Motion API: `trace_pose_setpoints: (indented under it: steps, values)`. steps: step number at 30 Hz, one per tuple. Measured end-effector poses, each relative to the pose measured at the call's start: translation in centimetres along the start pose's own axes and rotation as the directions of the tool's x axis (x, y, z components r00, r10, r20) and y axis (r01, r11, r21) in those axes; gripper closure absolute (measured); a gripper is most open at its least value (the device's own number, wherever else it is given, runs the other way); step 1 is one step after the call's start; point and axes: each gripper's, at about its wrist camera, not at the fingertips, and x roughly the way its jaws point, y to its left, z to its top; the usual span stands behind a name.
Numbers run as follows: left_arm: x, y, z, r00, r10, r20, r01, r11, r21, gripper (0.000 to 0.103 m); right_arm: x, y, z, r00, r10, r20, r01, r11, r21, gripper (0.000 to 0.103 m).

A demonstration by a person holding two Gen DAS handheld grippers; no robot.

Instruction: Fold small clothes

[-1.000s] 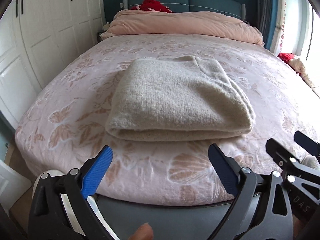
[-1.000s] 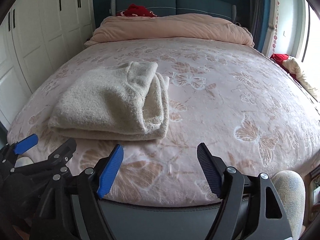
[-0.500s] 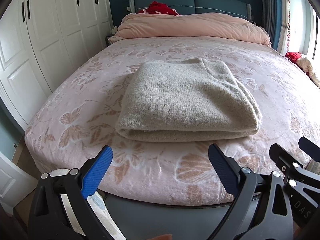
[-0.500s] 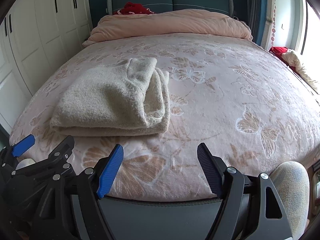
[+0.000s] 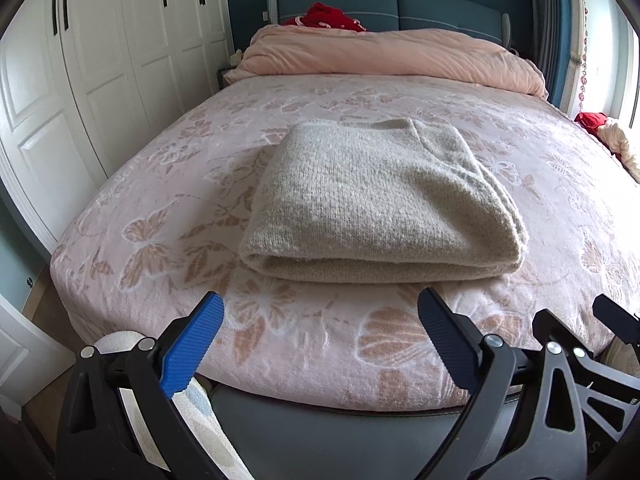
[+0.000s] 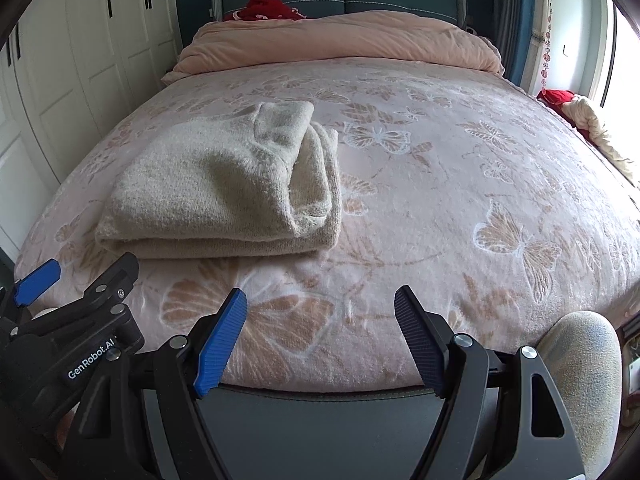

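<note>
Your left gripper (image 5: 318, 340) hung over the near edge of the bed (image 5: 152, 208), fingers spread wide, nothing between them. Your right gripper (image 6: 320, 334) sat just beside it, equally spread and empty. The cream sweater (image 5: 372, 204) lay folded on the pink butterfly blanket (image 6: 460, 184), ahead of the left gripper, clear of both. A rolled pink duvet (image 5: 380, 56) lay against the headboard.

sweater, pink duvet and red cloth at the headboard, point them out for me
sweater (image 5: 372, 196), left wrist view, middle of its folded top face
pink duvet (image 6: 336, 40), right wrist view, middle of the bunched roll
red cloth (image 5: 328, 16), left wrist view, centre of the heap
</note>
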Motion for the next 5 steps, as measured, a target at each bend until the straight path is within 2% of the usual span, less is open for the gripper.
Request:
trace_pose_setpoints:
  steps: [5]
  values:
    - [0.06, -0.2, -0.18, 1.0, -0.01, -0.004, 0.01, 1.0, 0.012, 0.013, -0.17, 0.24, -0.02, 1.0, -0.004, 0.008, 0.004, 1.0, 0.001, 0.029]
